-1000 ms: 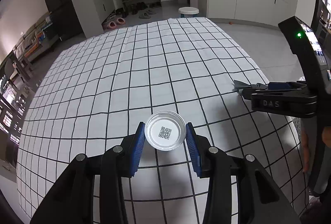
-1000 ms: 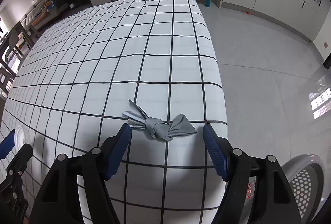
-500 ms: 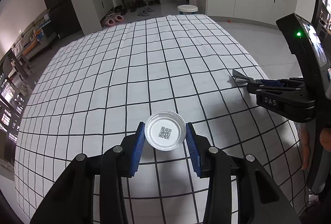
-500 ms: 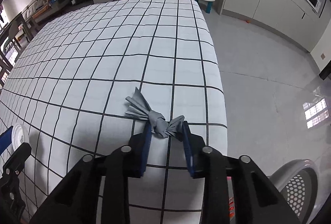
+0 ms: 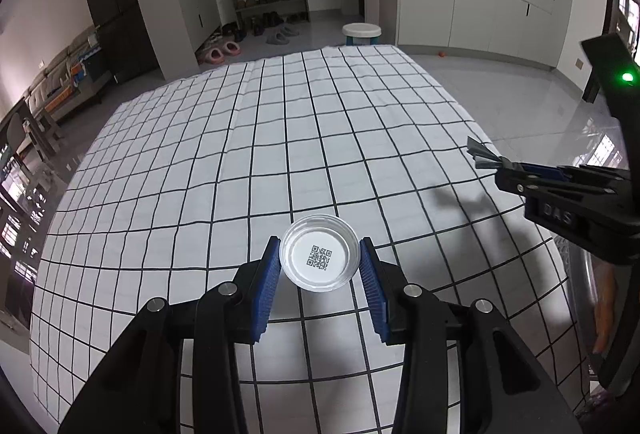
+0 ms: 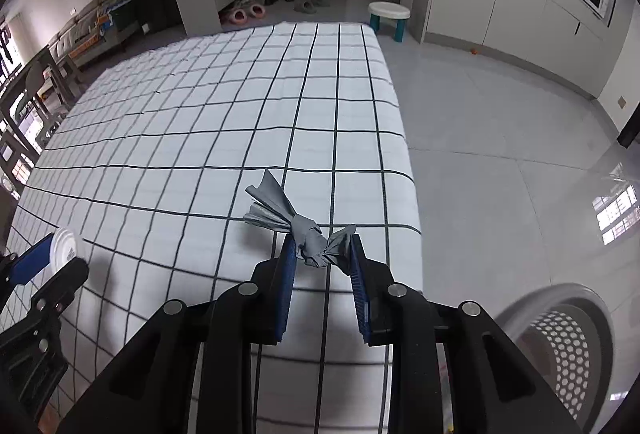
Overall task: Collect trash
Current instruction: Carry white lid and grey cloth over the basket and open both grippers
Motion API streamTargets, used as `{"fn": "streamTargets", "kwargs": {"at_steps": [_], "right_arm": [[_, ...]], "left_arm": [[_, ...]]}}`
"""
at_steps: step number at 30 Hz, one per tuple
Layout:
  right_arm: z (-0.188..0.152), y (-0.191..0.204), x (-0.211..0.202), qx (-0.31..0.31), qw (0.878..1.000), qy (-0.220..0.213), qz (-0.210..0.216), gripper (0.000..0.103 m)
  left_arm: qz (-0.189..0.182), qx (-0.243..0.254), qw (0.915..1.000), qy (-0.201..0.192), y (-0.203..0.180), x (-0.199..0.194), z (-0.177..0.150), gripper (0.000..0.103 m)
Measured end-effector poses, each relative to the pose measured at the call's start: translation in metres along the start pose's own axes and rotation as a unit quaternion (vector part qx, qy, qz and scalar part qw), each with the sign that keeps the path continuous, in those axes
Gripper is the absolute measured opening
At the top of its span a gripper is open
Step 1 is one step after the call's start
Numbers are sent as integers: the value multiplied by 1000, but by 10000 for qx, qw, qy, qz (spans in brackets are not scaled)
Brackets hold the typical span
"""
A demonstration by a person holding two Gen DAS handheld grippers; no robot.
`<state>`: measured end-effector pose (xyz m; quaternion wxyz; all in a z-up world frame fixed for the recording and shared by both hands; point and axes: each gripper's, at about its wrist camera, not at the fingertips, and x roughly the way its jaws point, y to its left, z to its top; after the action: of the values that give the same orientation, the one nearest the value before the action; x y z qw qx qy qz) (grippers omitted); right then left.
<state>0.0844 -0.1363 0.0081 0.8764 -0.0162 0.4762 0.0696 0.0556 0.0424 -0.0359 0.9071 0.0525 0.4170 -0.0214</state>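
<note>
My left gripper (image 5: 319, 266) is shut on a round clear plastic lid (image 5: 319, 258) with a QR code, held above the checked tablecloth (image 5: 256, 169). My right gripper (image 6: 320, 258) is shut on a knotted grey wrapper (image 6: 308, 240) and holds it lifted above the table's right edge. The wrapper's fanned end (image 5: 482, 155) also shows at the right of the left wrist view, sticking out of the right gripper (image 5: 506, 169). The lid (image 6: 66, 246) and the left gripper (image 6: 40, 262) show at the far left of the right wrist view.
A white perforated basket (image 6: 568, 338) stands on the floor below the table's right edge. The grey tiled floor (image 6: 500, 137) lies to the right. A small white stool (image 6: 389, 13) stands beyond the table's far end. Cabinets line the back right wall.
My right gripper closed on the grey wrapper and lifted it off the cloth. My left gripper kept its hold on the lid and rose slightly.
</note>
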Motion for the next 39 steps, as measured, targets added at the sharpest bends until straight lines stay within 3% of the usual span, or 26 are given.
{"fn": "streamTargets", "kwargs": {"at_steps": [11, 29, 39], "right_arm": [[-30, -6, -48, 60, 9994, -306, -115, 26], [-92, -84, -102, 989, 9931, -337, -524, 26], [-129, -130, -134, 1455, 9853, -292, -848, 26]], "left_arm": [[-46, 90, 9995, -292, -12, -21, -1, 39], [-396, 487, 9970, -445, -52, -46, -21, 39], [-729, 909, 9920, -485, -93, -60, -25, 39]]}}
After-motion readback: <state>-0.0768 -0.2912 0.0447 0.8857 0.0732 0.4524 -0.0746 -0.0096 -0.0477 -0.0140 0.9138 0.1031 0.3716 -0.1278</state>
